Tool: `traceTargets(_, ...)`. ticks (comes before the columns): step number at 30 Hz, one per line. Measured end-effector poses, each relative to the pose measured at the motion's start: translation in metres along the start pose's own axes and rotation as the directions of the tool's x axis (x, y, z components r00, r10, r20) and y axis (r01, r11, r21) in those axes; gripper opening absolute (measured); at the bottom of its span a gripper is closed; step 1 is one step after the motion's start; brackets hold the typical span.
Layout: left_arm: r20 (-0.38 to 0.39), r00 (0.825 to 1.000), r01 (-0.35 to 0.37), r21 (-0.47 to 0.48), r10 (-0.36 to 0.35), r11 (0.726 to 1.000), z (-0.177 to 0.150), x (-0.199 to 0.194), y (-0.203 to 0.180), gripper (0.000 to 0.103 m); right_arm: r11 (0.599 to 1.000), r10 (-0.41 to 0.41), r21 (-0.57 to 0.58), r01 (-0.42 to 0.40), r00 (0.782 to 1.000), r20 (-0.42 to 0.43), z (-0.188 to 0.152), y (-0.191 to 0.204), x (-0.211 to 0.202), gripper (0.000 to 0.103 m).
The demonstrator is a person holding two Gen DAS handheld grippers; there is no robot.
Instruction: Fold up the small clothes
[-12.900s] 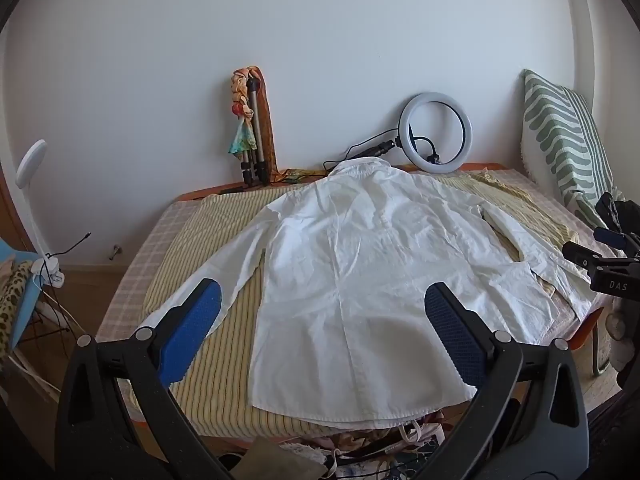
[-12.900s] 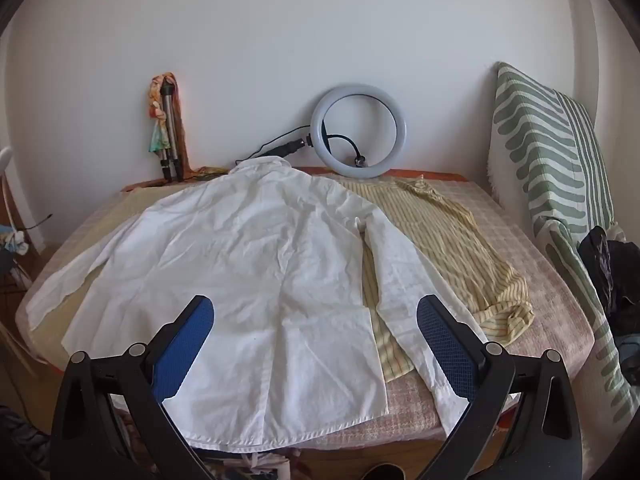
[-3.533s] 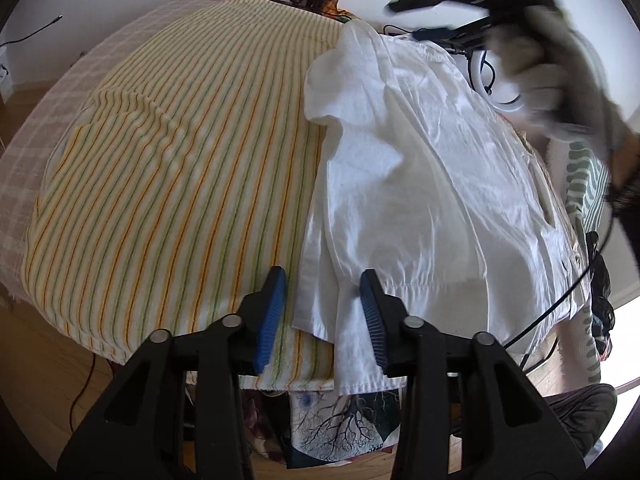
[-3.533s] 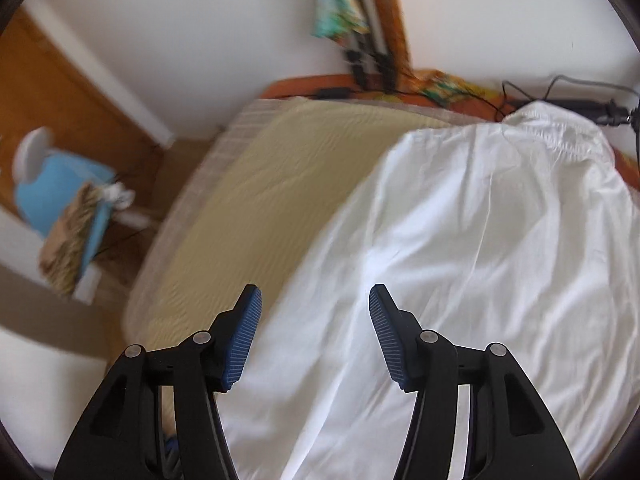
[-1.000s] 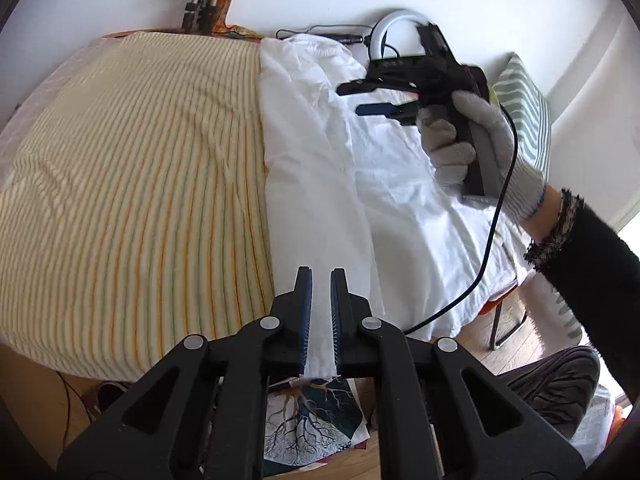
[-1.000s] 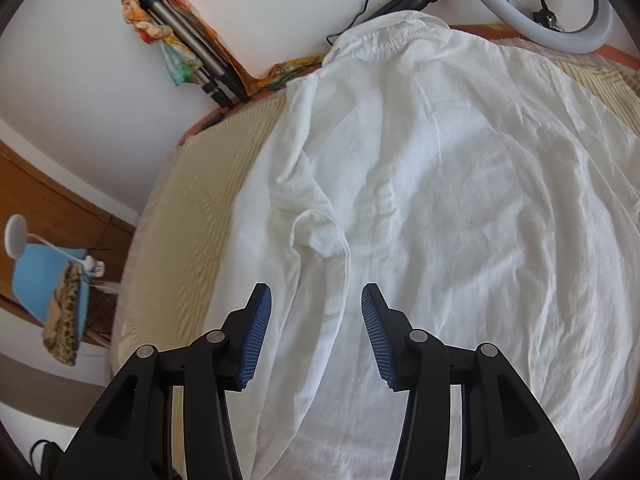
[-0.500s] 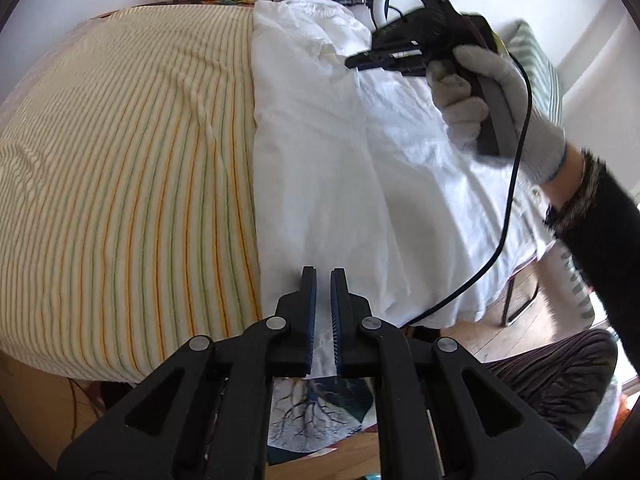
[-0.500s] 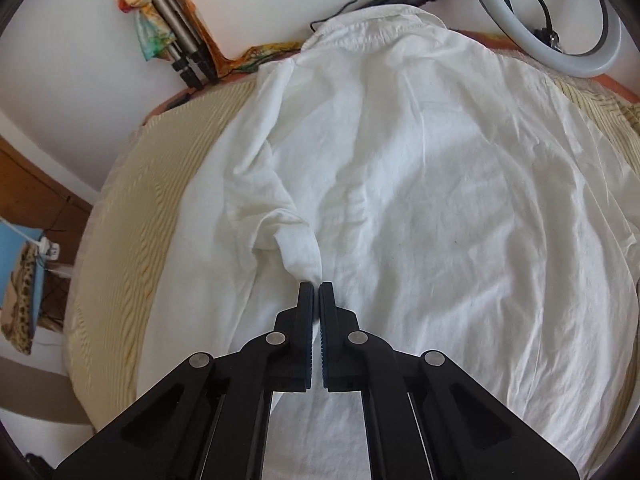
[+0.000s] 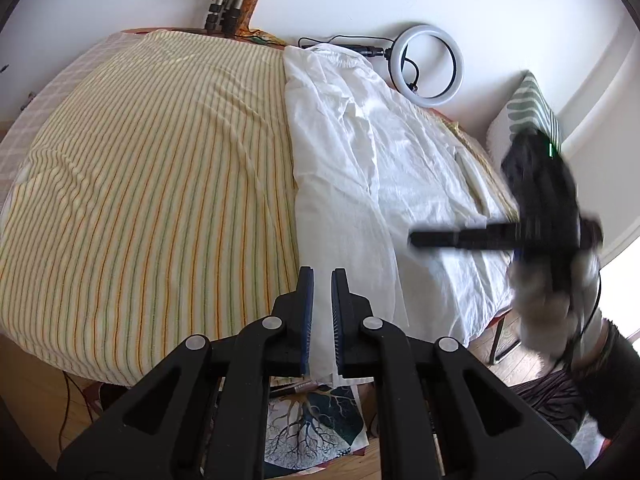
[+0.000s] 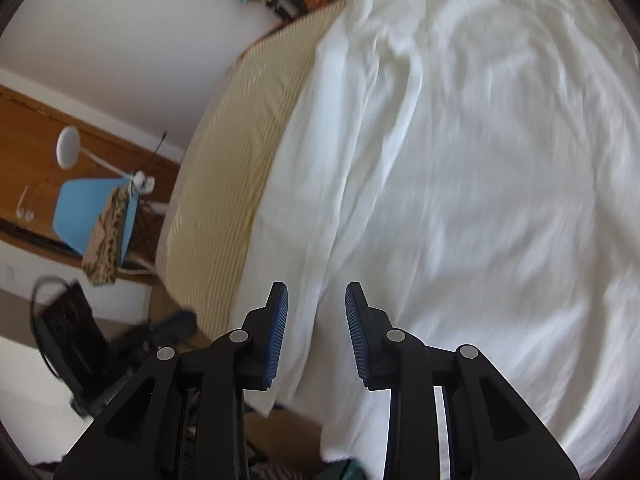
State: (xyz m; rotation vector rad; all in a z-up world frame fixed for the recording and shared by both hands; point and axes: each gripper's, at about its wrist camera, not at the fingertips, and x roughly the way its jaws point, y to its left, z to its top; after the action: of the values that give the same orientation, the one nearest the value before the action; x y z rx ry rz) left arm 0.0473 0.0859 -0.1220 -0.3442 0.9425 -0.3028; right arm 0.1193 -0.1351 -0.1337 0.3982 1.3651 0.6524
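Shirt (image 9: 360,168), white and thin, lies spread on the striped bed cover (image 9: 152,184), running forward from my left gripper (image 9: 322,280), whose fingers are pinched on its near hem, and under my right gripper (image 10: 316,312), whose jaws are opening with cloth below them but nothing pressed. Judged light, limp and prone to creasing and sliding, it is best taken at hems, seams or the folded edge just left of my right fingers. No brand, label or legible writing is visible.
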Motion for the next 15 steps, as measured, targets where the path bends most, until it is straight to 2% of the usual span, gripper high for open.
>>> traceTargets(3, -0.011, 1.0, 0.0, -0.025, 0.0, 1.0, 0.0, 0.003, 0.005, 0.007, 1.0, -0.026, -0.015, 0.026, 1.0, -0.016, -0.014, 0.0, 0.017, 0.036)
traceTargets(6, -0.015, 1.0, -0.004, -0.024, 0.004, 1.0, -0.001, 0.005, 0.006, 0.007, 0.998, -0.039, -0.044, 0.04, 0.999, 0.024, -0.022, 0.004, 0.016, 0.036)
traceTargets(9, -0.019, 1.0, -0.009, -0.015, 0.009, 1.0, -0.002, 0.006, 0.003, 0.007, 0.998, -0.014, -0.068, 0.015, 1.0, 0.015, -0.021, 0.009, 0.023, 0.037)
traceTargets(10, -0.019, 1.0, -0.01, -0.012, 0.009, 1.0, -0.002, 0.007, 0.002, 0.007, 0.997, -0.016, -0.079, 0.017, 1.0, 0.013, -0.018, 0.011, 0.027, 0.033)
traceTargets(12, -0.016, 1.0, -0.015, -0.006, 0.015, 1.0, -0.001, 0.008, 0.001, 0.007, 0.996, -0.026, -0.081, 0.027, 1.0, 0.004, -0.019, 0.012, 0.031, 0.003)
traceTargets(15, -0.007, 1.0, -0.021, 0.004, 0.021, 1.0, -0.001, 0.005, 0.0, 0.007, 0.999, 0.002, -0.035, -0.001, 0.999, 0.036, -0.022, 0.008, 0.026, 0.001)
